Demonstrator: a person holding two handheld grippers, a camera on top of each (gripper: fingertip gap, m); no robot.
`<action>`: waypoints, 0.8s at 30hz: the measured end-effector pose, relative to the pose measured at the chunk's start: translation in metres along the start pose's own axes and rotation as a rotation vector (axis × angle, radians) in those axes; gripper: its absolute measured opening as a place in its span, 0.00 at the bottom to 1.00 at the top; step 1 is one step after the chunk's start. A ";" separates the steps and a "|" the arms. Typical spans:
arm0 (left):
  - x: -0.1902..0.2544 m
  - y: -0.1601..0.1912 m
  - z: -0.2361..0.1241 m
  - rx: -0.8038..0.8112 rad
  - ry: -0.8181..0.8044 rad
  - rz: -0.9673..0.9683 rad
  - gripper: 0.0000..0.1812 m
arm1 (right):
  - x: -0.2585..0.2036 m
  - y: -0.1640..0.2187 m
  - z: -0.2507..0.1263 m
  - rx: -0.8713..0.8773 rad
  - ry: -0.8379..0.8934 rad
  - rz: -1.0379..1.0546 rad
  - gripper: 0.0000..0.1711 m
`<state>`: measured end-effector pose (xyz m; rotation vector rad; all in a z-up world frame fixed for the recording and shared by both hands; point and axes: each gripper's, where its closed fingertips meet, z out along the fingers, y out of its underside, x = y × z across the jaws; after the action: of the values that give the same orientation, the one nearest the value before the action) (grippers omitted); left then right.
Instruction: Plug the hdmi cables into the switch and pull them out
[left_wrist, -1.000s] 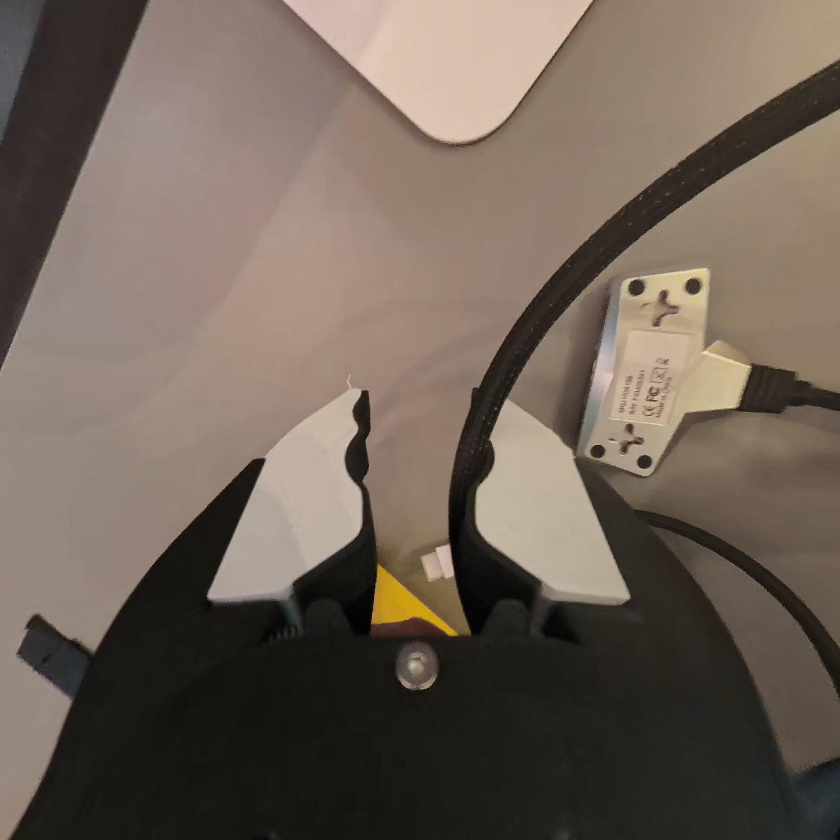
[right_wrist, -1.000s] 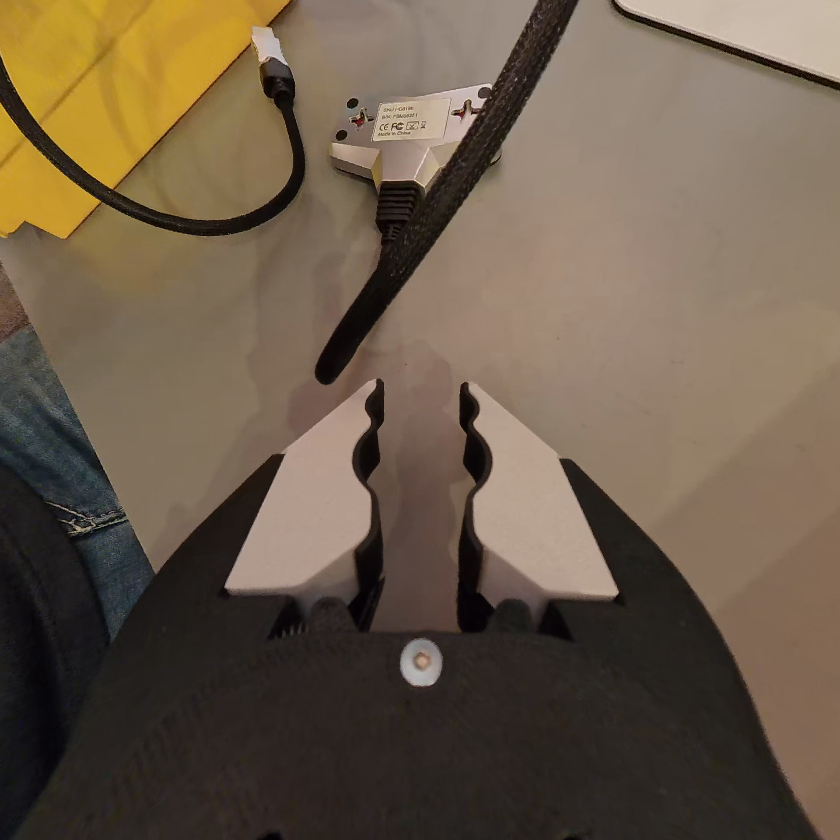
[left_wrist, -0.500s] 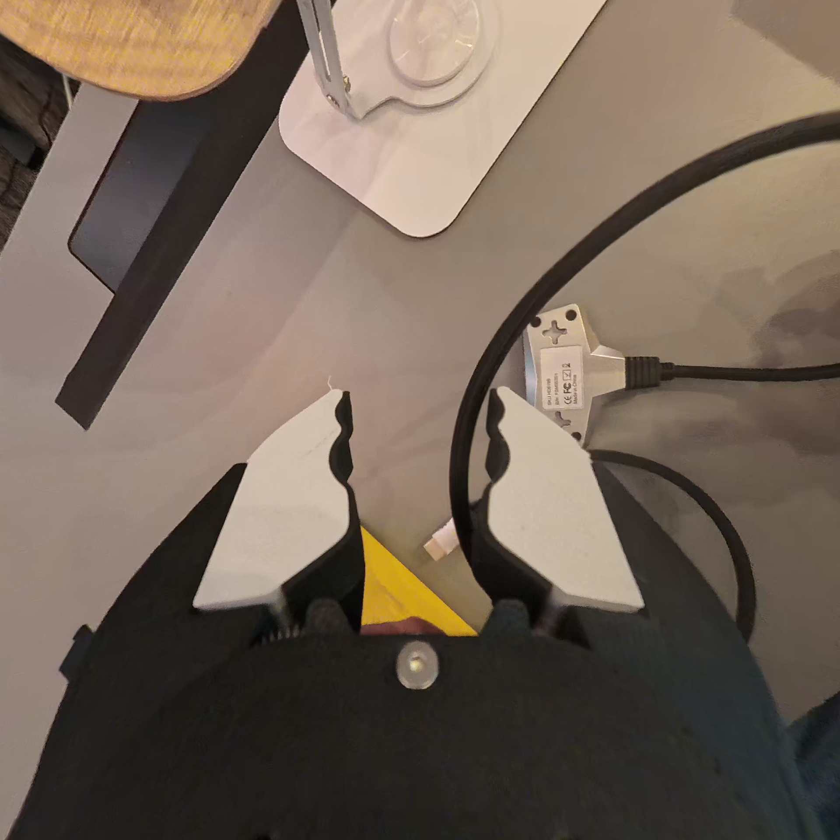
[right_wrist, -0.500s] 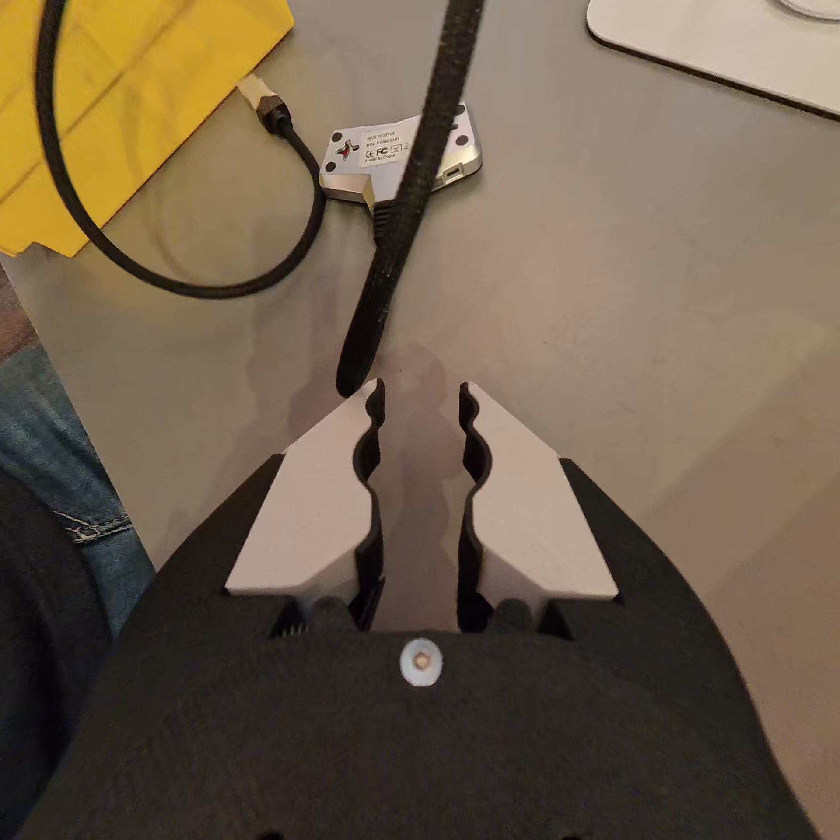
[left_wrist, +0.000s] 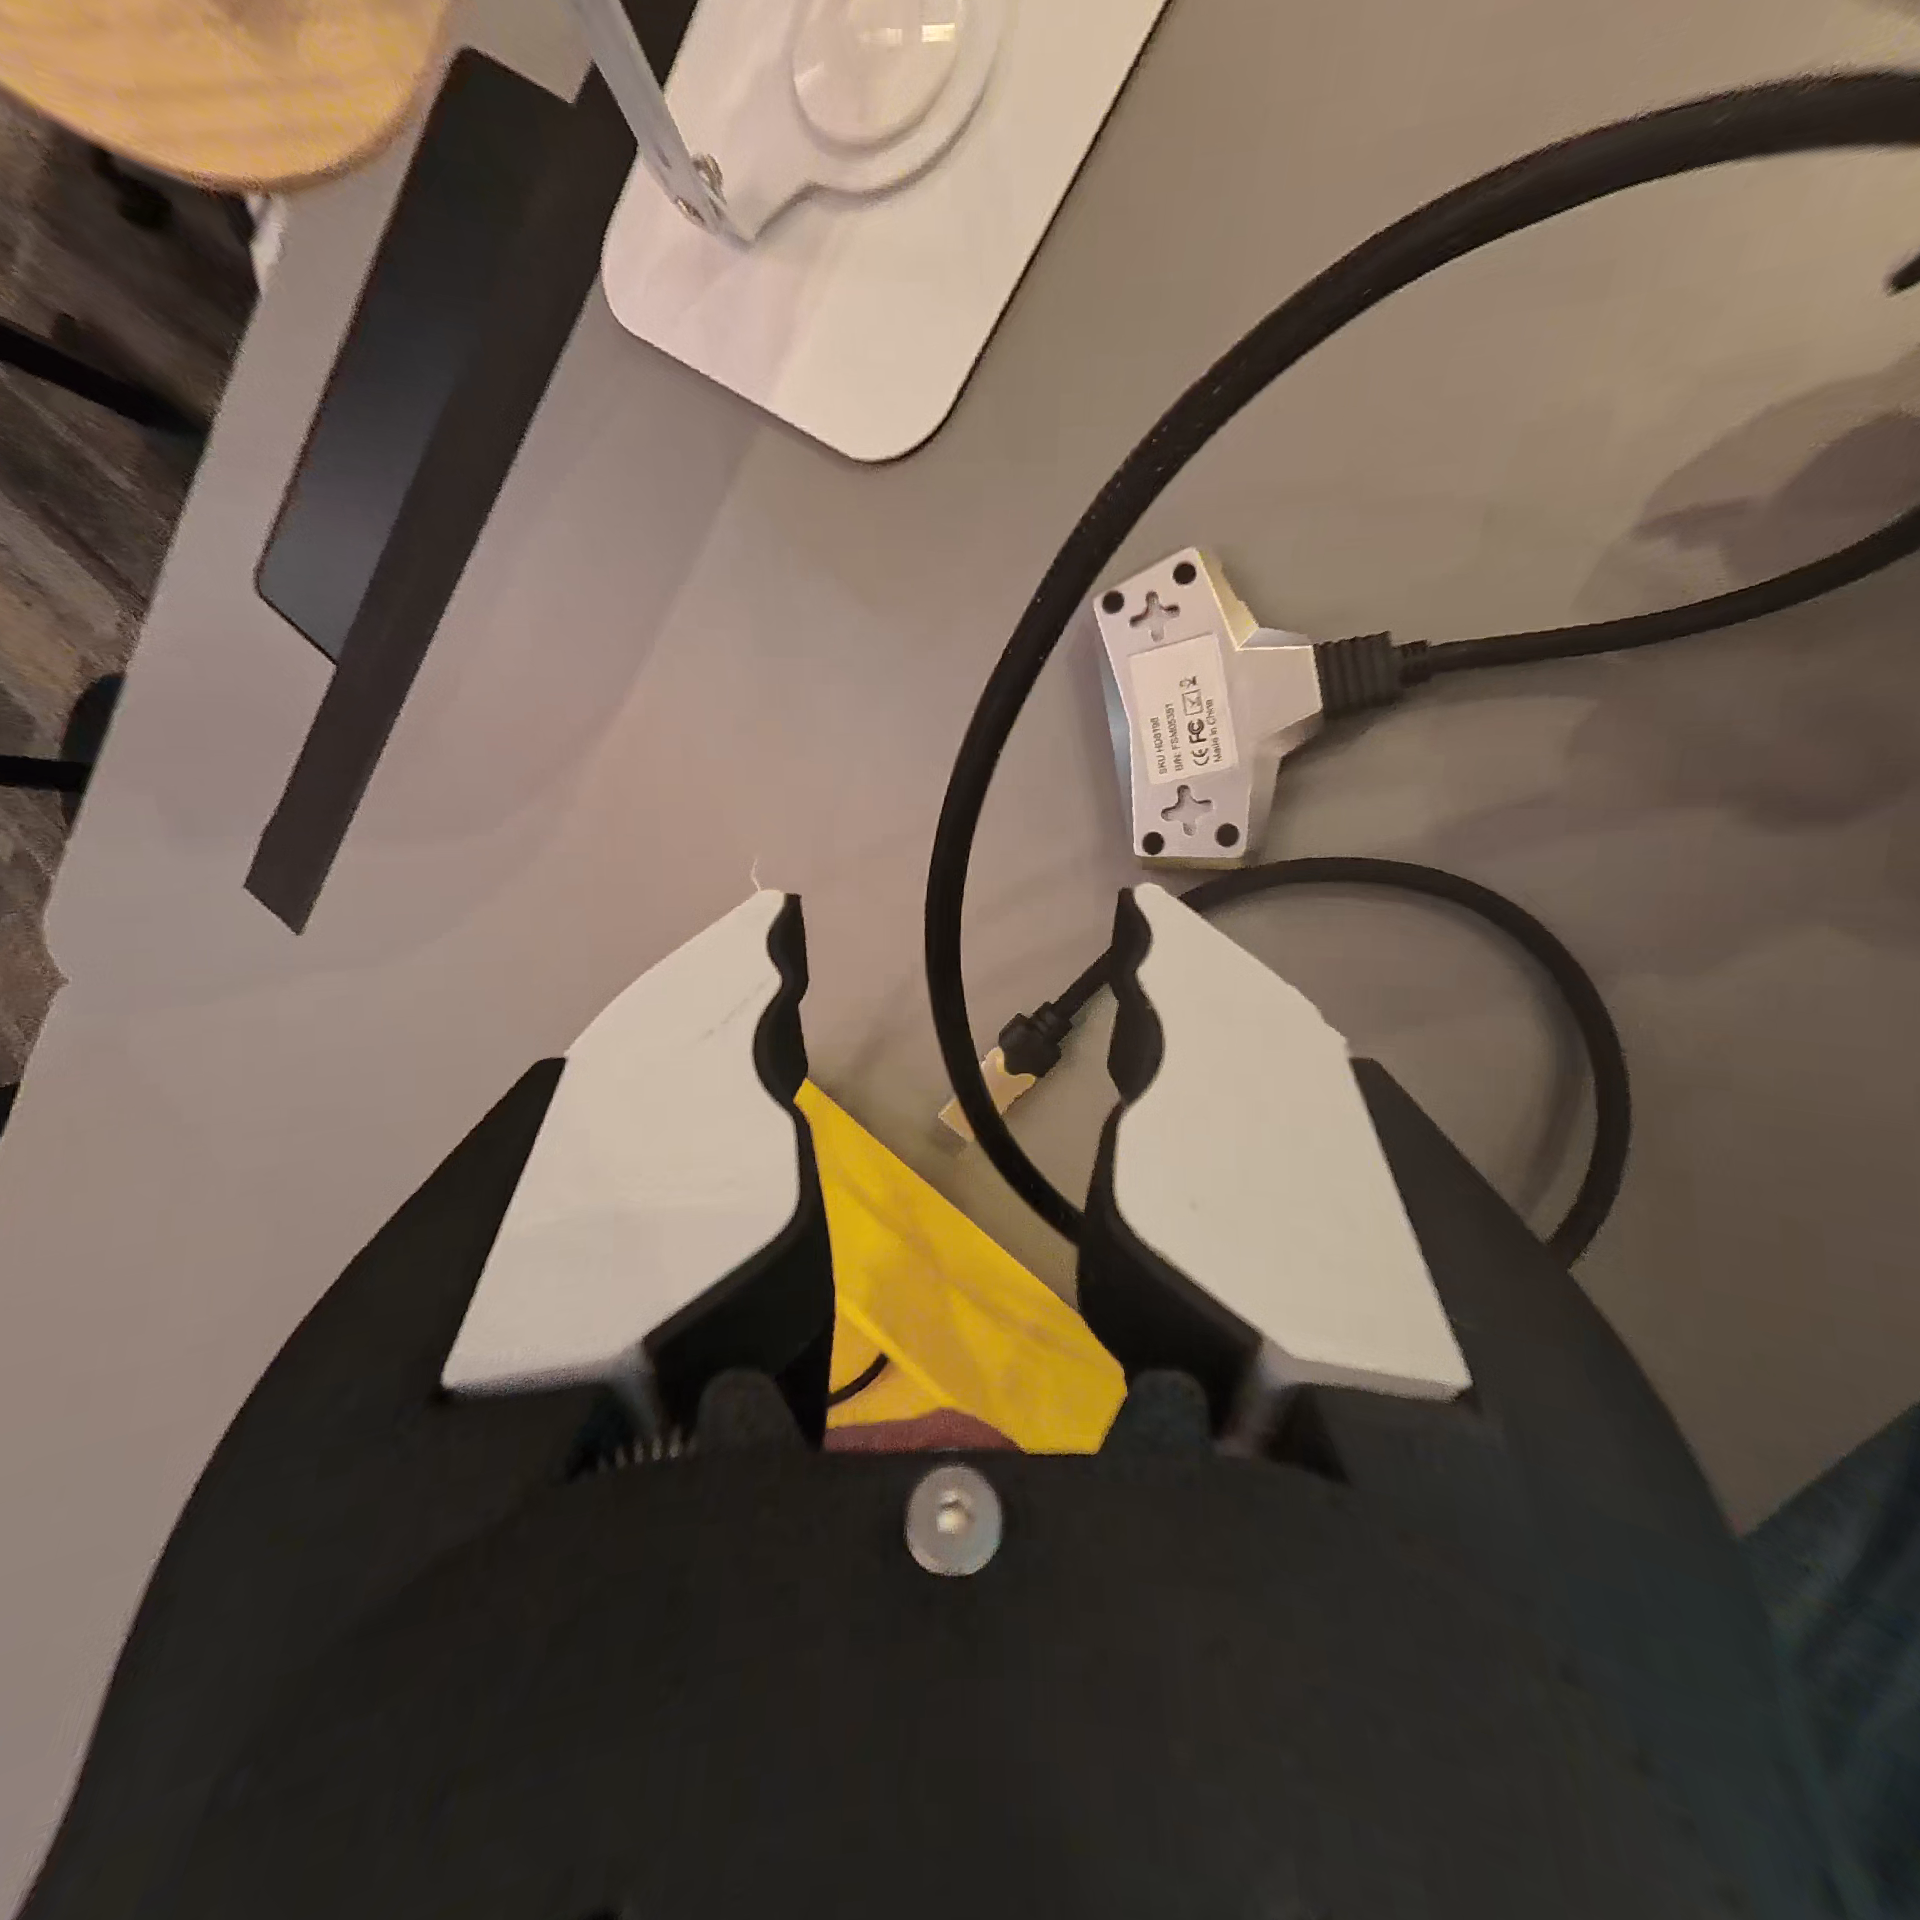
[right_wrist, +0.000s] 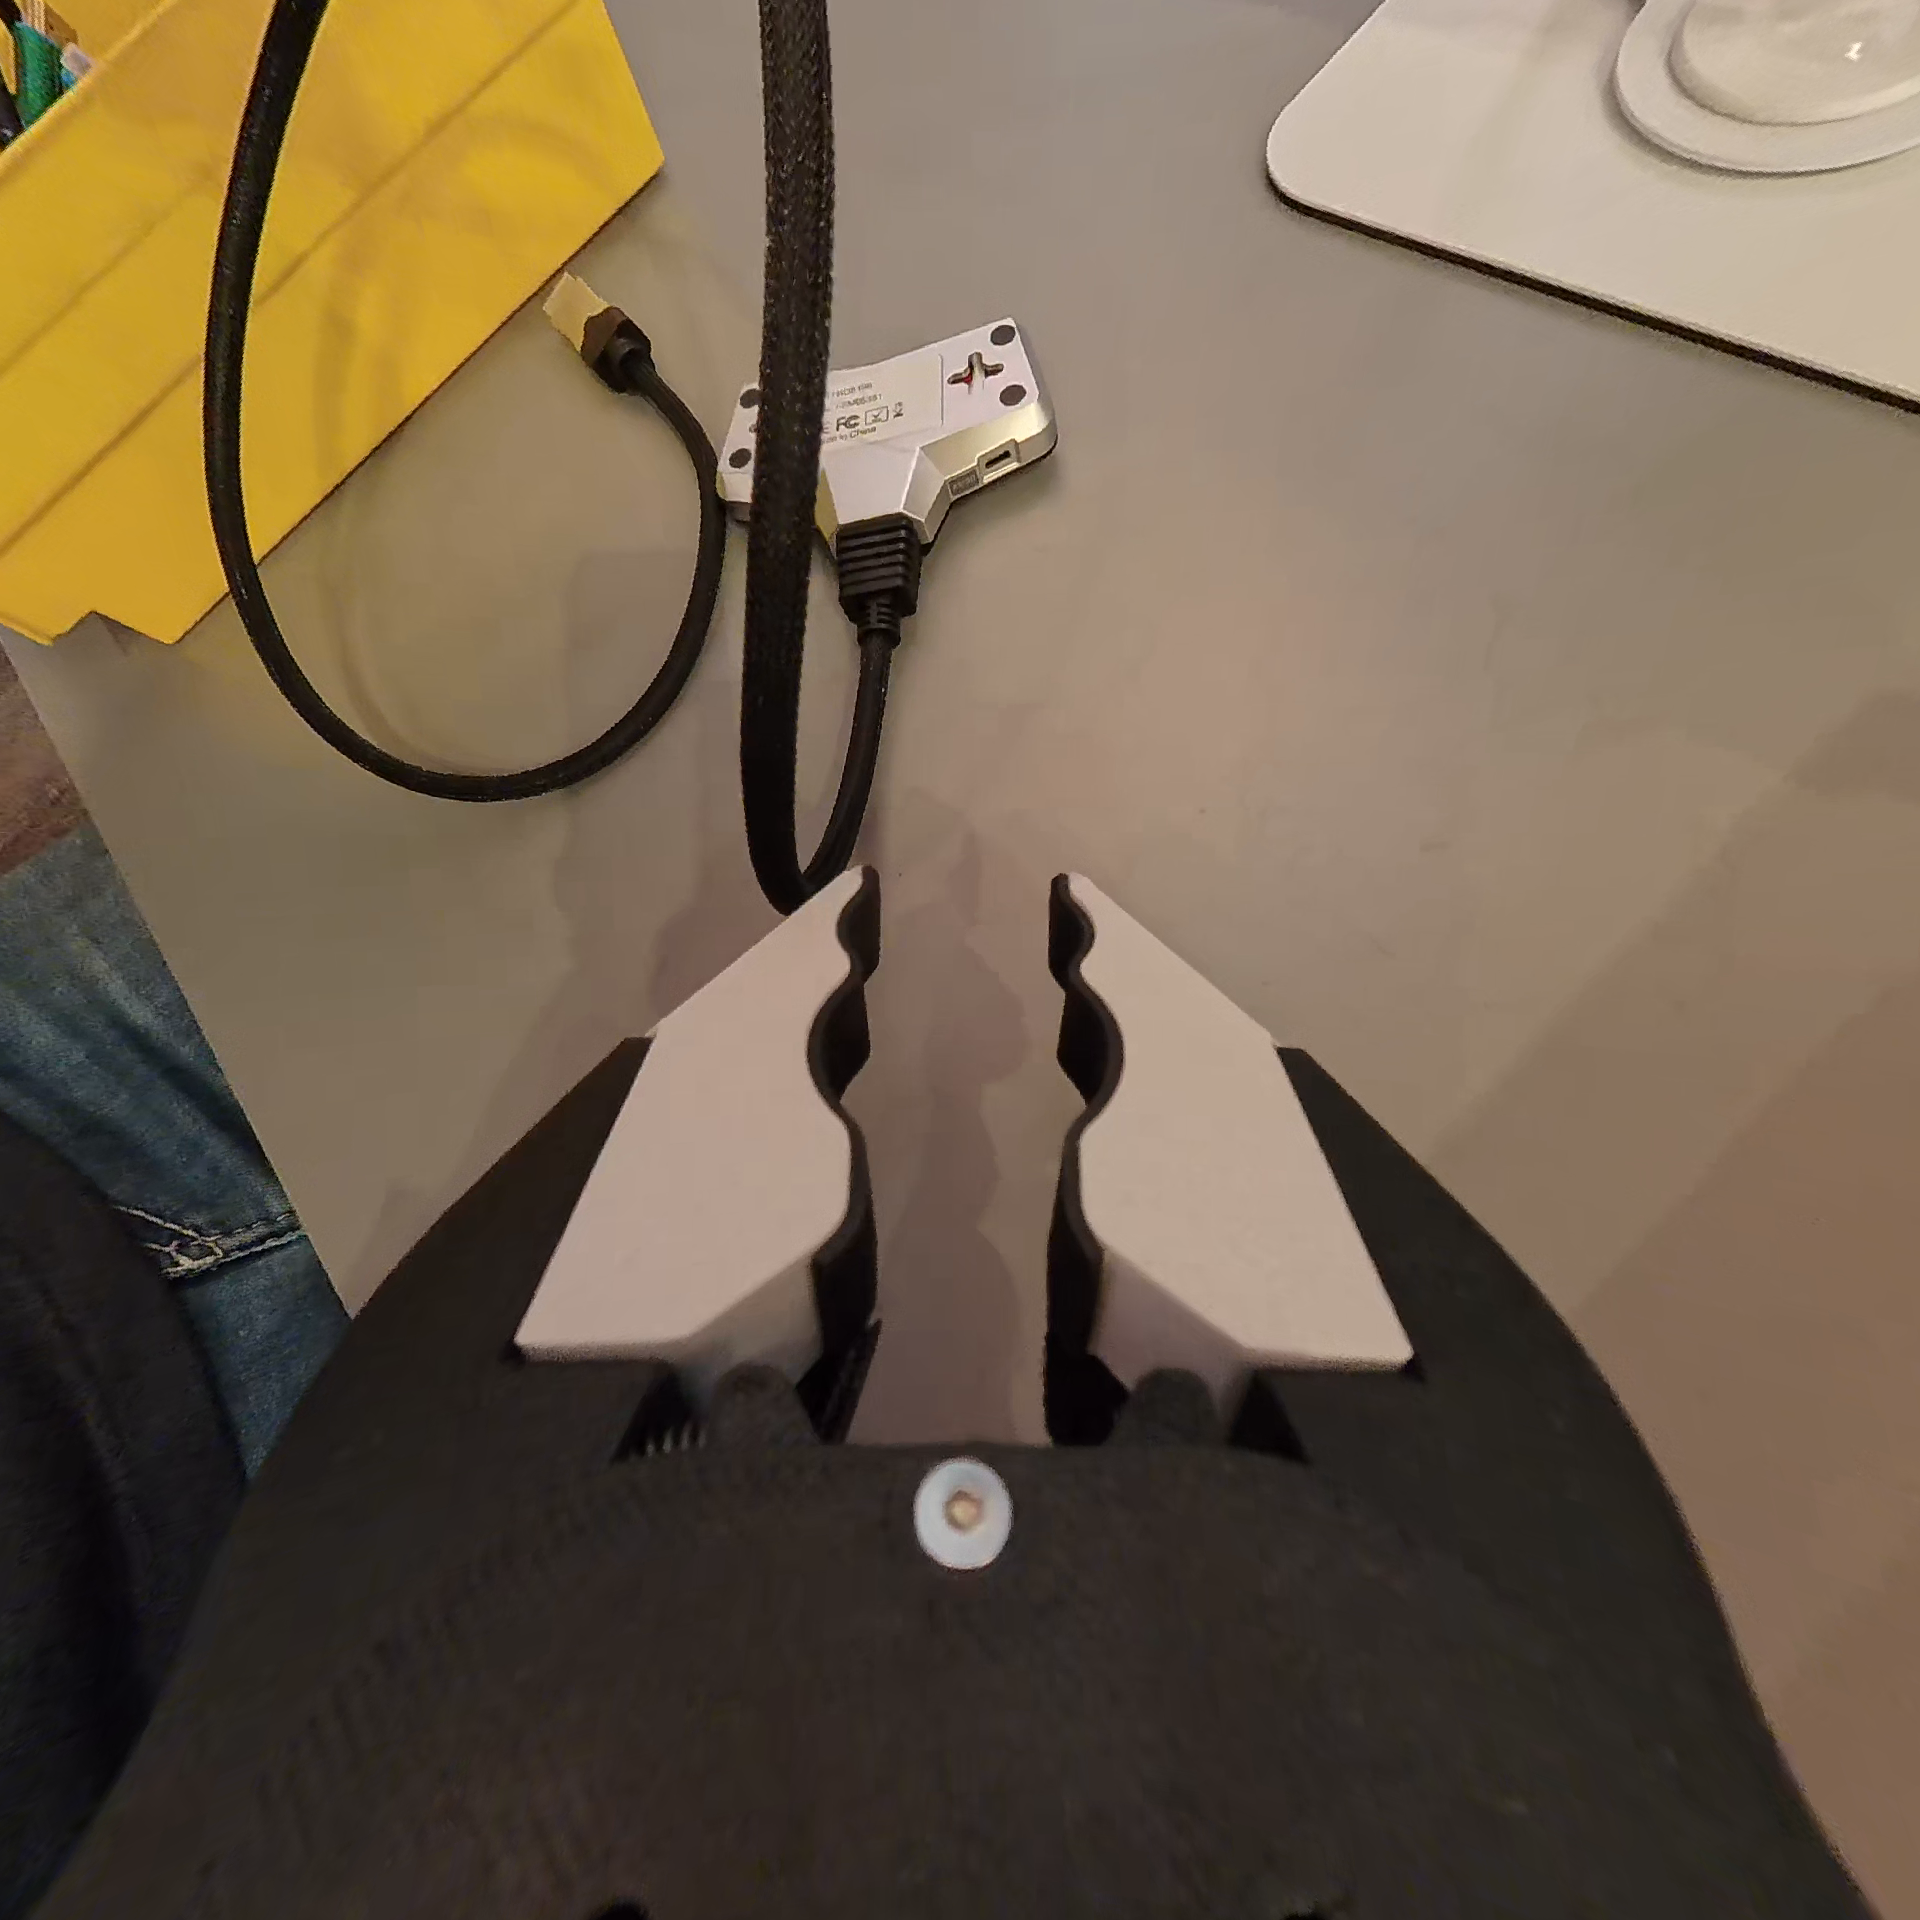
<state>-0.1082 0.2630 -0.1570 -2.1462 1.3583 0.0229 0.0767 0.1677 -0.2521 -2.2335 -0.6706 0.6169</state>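
Observation:
The silver HDMI switch (left_wrist: 1195, 717) lies underside up on the grey table, with its own black lead (left_wrist: 1361, 675) running off to the right. It also shows in the right wrist view (right_wrist: 966, 416). A loose HDMI plug (left_wrist: 997, 1081) with a gold tip lies unplugged near the switch; the right wrist view shows it (right_wrist: 592, 332) by the yellow bag. My left gripper (left_wrist: 956, 904) is open and empty above the table, left of the switch. My right gripper (right_wrist: 961, 883) is open and empty, short of the switch.
A thick braided black cable (left_wrist: 1039, 727) arcs past the switch and crosses it in the right wrist view (right_wrist: 790, 416). A yellow bag (right_wrist: 312, 260), a white lamp base (left_wrist: 862, 208) and a dark panel (left_wrist: 395, 499) stand around. A person's jeans (right_wrist: 104, 1039) show at the table edge. My hands' fingertips stand some 25 cm from each other. The silver HDMI switch (left_wrist: 1195, 717) sits 12 cm or so from the ends of my left fingers. It is also in sight in the right wrist view (right_wrist: 863, 419).
My left gripper has opened wider and pulled back, so more of the table, lamp base and loose plug show. My right gripper has shifted its aim; its gap is unchanged.

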 end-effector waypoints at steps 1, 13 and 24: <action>-0.002 0.000 -0.011 0.022 -0.009 -0.001 0.30 | 0.000 0.000 0.000 0.000 0.000 0.002 0.18; -0.040 0.113 -0.102 -0.058 -0.108 -0.047 0.25 | -0.004 0.003 0.004 -0.018 -0.010 -0.006 0.18; -0.062 0.213 -0.058 -0.195 -0.146 -0.080 0.16 | -0.008 0.008 0.005 -0.039 -0.002 -0.018 0.18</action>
<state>-0.3315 0.2207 -0.1897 -2.3079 1.2281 0.2859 0.0698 0.1603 -0.2597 -2.2609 -0.7088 0.6024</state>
